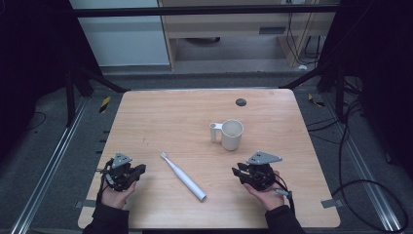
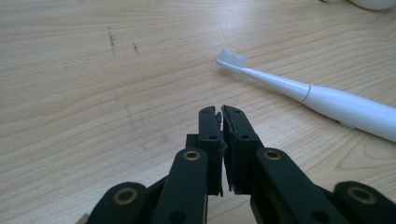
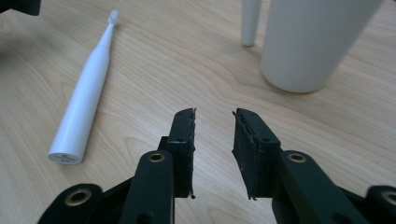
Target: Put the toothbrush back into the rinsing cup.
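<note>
Cup (image 3: 310,39) rim cut off above right gripper (image 3: 214,126); toothbrush (image 3: 84,100) whole.

In the left gripper view, the toothbrush (image 2: 327,100) handle is cut off at the right edge, and the cup (image 2: 373,3) at the top. In the right gripper view, the cup's (image 3: 313,42) rim is cropped at the top.

This looks like a recording lab; the light wooden rounded-corner counter (image 1: 160,117) stands inside a dark metal frame (image 1: 204,10); black cables (image 1: 350,146) trail over grey carpet (image 1: 48,126), beside floor rails (image 1: 53,161); behind, possibly a pale wooden cabinet (image 1: 219,19).
</note>
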Motion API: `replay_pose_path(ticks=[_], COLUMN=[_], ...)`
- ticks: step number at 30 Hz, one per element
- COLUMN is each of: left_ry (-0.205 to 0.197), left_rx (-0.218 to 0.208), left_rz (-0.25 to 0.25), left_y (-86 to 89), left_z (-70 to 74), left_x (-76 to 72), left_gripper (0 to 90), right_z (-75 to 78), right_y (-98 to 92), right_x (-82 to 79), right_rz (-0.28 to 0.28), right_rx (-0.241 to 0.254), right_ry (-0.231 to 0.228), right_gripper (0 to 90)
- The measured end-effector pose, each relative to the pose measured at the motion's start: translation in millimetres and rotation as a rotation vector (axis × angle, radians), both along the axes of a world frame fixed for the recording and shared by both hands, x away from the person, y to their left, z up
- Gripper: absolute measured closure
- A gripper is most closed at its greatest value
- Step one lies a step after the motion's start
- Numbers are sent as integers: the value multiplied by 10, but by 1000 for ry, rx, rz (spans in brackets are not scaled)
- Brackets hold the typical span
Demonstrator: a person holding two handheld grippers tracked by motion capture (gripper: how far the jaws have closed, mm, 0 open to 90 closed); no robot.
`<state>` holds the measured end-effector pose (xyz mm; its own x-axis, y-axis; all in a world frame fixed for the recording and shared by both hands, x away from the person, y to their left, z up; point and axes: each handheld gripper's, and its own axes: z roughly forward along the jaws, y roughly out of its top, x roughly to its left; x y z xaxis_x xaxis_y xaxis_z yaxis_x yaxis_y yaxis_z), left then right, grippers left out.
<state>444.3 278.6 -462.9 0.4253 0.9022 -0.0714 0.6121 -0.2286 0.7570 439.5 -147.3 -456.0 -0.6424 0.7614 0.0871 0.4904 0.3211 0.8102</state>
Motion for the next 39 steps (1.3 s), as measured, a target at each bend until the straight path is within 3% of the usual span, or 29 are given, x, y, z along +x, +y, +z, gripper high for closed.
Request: replay_pose_path(ticks=[12,21,29,39], left_ry=[0,0,-3,-3], left_rx=[6,7,7,13], left_rz=[-3,-5,-3,-8], left_y=[-3,5,3,8], left_z=[3,6,7,12], left_x=[-2,-3,-6,-8], left_gripper=[859,865,866,867], right_z=[-79,-133,-221,-297], right_y=[350,540,777,894], right_x=[-3,-4,-49,-85], right_rz=[75,105,167,199], right_rx=[-16,-16,-27,-44], right_ry=[44,64,101,123], right_gripper=[834,868,868,864])
